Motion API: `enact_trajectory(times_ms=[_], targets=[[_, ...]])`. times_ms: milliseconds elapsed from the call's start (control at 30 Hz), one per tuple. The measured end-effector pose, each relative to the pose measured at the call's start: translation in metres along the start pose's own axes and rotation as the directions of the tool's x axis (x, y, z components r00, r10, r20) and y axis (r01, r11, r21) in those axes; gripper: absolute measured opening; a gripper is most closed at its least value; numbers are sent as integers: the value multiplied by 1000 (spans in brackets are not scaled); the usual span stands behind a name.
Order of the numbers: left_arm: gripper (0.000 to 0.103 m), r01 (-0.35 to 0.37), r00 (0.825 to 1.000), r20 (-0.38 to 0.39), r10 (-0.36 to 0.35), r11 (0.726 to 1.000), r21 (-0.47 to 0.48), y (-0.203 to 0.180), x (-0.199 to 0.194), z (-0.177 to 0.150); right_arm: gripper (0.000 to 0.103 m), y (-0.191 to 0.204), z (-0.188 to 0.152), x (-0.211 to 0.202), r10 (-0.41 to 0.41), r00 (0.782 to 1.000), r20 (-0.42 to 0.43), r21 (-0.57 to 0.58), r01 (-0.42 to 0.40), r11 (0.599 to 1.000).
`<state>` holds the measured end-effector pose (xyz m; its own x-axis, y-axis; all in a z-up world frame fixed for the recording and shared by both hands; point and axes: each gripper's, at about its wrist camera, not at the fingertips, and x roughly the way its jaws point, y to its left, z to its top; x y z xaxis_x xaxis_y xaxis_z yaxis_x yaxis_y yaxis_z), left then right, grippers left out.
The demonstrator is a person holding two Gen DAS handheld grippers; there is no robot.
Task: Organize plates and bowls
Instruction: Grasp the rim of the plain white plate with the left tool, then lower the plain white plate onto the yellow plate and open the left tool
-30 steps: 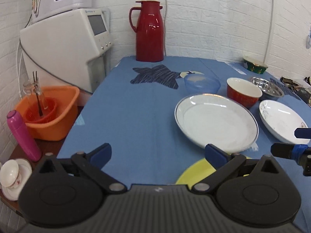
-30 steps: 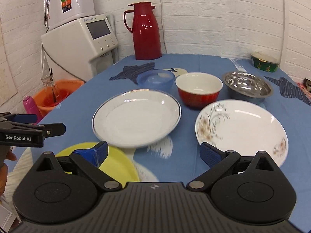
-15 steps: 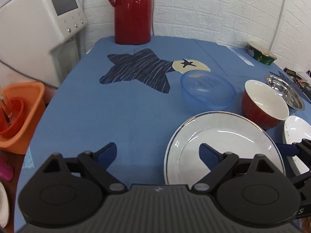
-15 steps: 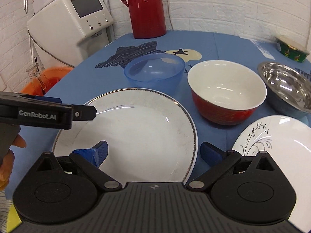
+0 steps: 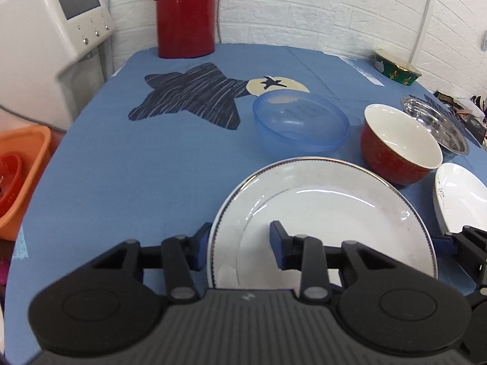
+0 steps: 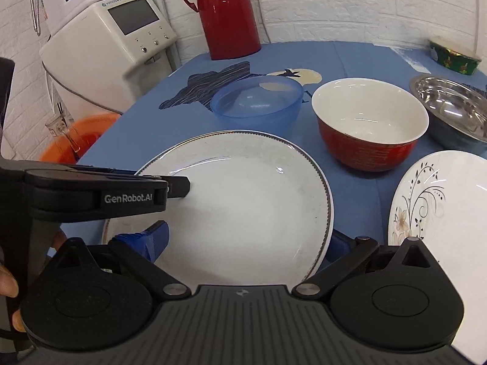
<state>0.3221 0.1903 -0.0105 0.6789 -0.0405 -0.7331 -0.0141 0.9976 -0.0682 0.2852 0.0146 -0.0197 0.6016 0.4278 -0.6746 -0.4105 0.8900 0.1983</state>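
The left gripper [image 5: 240, 241] has narrowed since half a second ago and now straddles the 9 o'clock rim of the white plate [image 5: 322, 222], one blue pad outside the edge, the other over the plate's well. The jaws are partly closed; no firm contact is visible, so whether they are clamped cannot be told. The right gripper [image 6: 248, 245] has advanced over the same plate and stands released, its pads spanning the near rim at 6 o'clock. Both tools have moved in from the desk [image 5: 127, 164] edge onto this plate. Judgement: the plate is the item being picked up, probably for stacking.

Outward from the plate, in the right wrist view:
- At 12 o'clock, a blue plastic bowl [image 6: 257, 102], nothing in it.
- At 1 o'clock, a red bowl [image 6: 369, 123] with a white interior, nothing in it.
- At 2 o'clock, a steel bowl [image 6: 453, 106], nothing in it.
- At 3 o'clock, a floral plate [image 6: 441, 200], bare, lying apart from the white plate.

A red thermos [image 6: 228, 12] stands at the far desk edge.
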Motion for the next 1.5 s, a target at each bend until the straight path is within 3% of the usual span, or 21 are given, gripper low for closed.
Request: enact_trajectory(times_ms=[100,400,800,1067,1133,1267,1400,1500], targets=[[30,2,1000,-8,-2,1000,-14,1,-6,2,90,8,0,-8,-13,1000,22,-21,14,1000],[29,-36,996,85,34,999,24,-14,-69,-4,90,22,-8,-56,10,994,113,-25,-8,1000],[29,-95,992,84,90,994,55,-32,-136,-107,90,51,-93,-108,60,995,79,1,-61,998],[29,-89,993,76,86,995,39,-24,-132,-140,90,55,-113,-99,78,996,53,-9,-78,997],[33,-87,991,104,82,995,50,-24,-135,-142,90,57,-113,-101,87,994,66,-22,-86,996],[50,-80,985,159,71,996,46,-23,-145,-141,89,51,-114,-107,92,991,95,5,-93,996],[51,-82,984,161,77,996,26,-19,-147,-136,88,43,-112,-110,96,989,112,30,-100,995],[53,-74,985,156,71,997,16,-19,-146,-131,88,43,-111,-121,61,985,164,0,-61,998]])
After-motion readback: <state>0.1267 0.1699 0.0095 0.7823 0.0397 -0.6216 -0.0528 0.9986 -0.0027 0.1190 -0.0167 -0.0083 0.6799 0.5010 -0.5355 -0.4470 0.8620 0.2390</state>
